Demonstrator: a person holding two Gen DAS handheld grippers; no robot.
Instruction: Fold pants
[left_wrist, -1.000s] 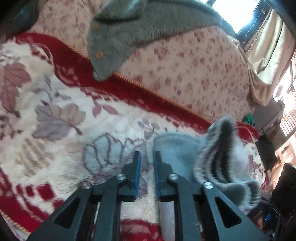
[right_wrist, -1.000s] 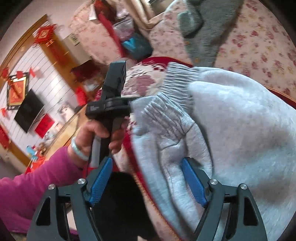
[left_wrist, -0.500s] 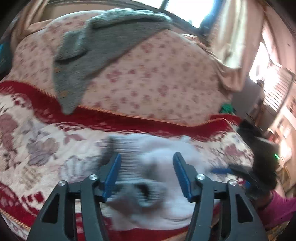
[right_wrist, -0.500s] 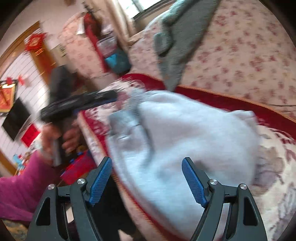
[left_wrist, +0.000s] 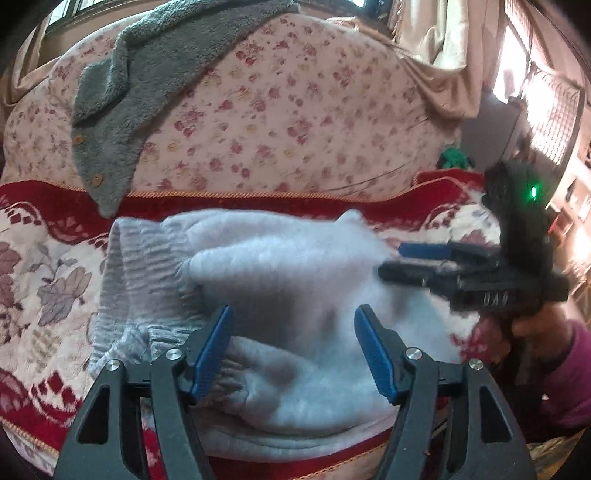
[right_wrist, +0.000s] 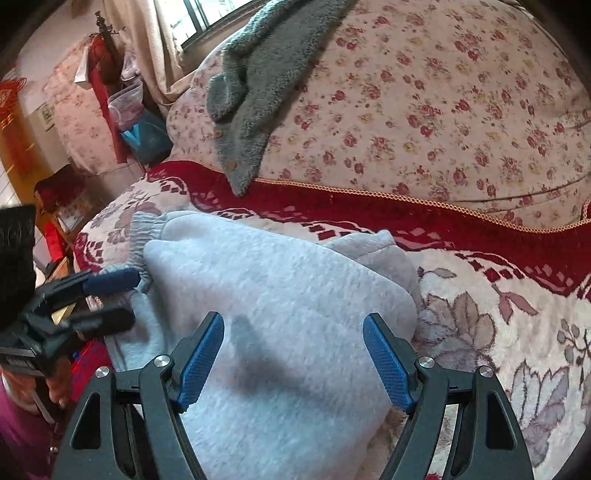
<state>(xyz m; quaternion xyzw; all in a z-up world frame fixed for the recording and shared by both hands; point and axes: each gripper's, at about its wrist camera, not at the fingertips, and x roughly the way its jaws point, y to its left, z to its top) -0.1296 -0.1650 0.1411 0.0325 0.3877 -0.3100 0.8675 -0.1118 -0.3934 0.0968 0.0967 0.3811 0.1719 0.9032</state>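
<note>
Light grey fleece pants (left_wrist: 288, 295) lie folded in a thick bundle on the red and cream floral blanket (left_wrist: 48, 280); the ribbed waistband (left_wrist: 136, 280) is at the left end. They also show in the right wrist view (right_wrist: 288, 317). My left gripper (left_wrist: 291, 350) is open and empty, just above the near edge of the bundle. My right gripper (right_wrist: 295, 358) is open and empty over the bundle's near part. In the left wrist view the right gripper (left_wrist: 413, 262) reaches in from the right. In the right wrist view the left gripper (right_wrist: 114, 299) sits by the waistband.
A grey fuzzy cardigan (left_wrist: 122, 110) hangs over the flowered sofa back (left_wrist: 295, 122); it shows in the right wrist view (right_wrist: 258, 92) too. Curtains (left_wrist: 436, 40) and a window are behind. Boxes and bags (right_wrist: 136, 122) stand at the sofa's left end. The blanket's front edge (left_wrist: 332, 461) is close below.
My left gripper let go of the pants and opened, then drew back. The pants now lie folded on the blanket. My right gripper stayed open and pulled back from the bundle.
</note>
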